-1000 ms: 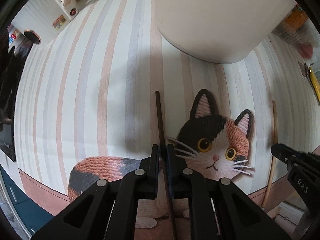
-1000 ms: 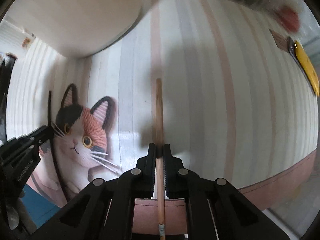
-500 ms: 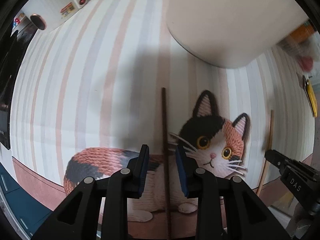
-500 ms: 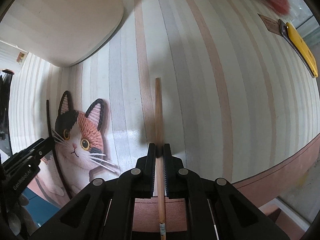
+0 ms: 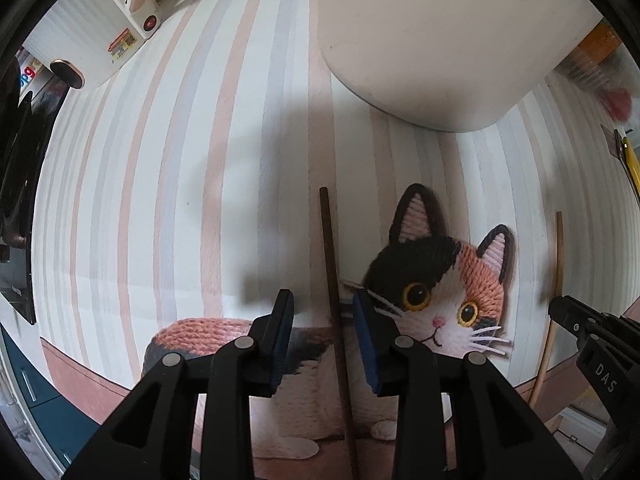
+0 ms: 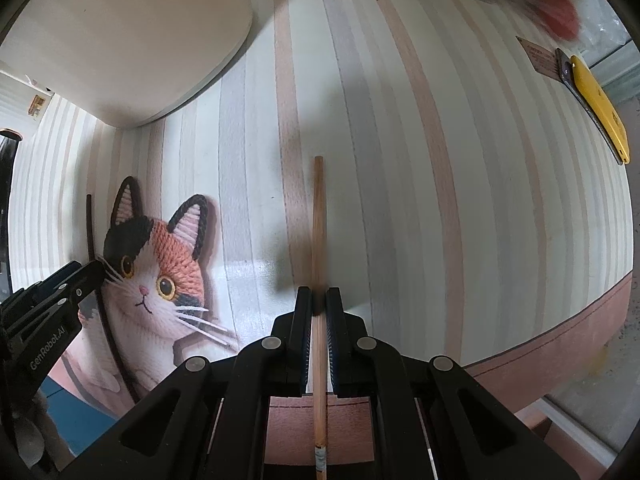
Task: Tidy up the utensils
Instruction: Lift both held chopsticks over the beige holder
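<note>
Left tool point(image 5: 324, 312) opened off dark chopstick point(image 5: 334, 280) | right tool point(image 6: 319, 300) clamps light chopstick point(image 6: 319, 220)

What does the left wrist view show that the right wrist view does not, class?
Only the left wrist view shows the cat's striped tail and the red button on a white device. Only the right wrist view shows the light chopstick's taped end. Both share the dark chopstick, the light chopstick, the cat picture and the yellow tool.
</note>
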Demonstrator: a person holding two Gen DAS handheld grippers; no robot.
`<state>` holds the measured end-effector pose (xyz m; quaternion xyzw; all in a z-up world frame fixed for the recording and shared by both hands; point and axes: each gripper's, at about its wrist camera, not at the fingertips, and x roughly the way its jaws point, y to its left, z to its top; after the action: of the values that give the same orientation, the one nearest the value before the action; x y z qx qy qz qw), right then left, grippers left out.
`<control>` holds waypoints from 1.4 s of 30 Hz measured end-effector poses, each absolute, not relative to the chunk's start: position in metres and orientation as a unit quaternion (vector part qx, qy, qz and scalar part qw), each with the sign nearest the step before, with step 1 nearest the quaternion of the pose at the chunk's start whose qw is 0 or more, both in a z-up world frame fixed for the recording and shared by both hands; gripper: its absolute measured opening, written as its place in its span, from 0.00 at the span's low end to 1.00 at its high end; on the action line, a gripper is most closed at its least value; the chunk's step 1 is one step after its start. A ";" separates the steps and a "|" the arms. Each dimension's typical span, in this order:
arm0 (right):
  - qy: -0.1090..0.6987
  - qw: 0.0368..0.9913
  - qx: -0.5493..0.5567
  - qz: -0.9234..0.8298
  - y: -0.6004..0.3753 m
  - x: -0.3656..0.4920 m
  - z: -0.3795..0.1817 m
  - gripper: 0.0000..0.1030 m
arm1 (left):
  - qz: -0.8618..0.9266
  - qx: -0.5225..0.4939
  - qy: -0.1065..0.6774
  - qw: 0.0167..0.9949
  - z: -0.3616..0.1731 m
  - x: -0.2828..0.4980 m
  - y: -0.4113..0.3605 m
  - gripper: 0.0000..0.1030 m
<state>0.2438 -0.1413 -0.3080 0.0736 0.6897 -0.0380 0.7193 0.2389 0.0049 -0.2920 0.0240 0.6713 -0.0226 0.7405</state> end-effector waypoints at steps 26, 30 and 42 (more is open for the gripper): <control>0.547 0.832 0.092 -0.025 -0.152 0.216 -0.205 0.07 | -0.050 0.014 0.539 0.841 -0.154 0.219 -0.004 0.02; 0.516 0.851 0.096 -0.022 -0.155 0.221 -0.181 0.07 | -0.045 0.011 0.509 0.859 -0.132 0.221 0.003 0.02; 0.442 0.891 0.101 -0.010 -0.154 0.242 -0.121 0.07 | -0.027 -0.006 0.433 0.901 -0.067 0.235 0.028 0.02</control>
<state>0.2424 -0.1539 -0.1205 0.1013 0.4422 -0.0099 0.8911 0.2352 0.0284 -0.0671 -0.0064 0.4329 -0.0267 0.9010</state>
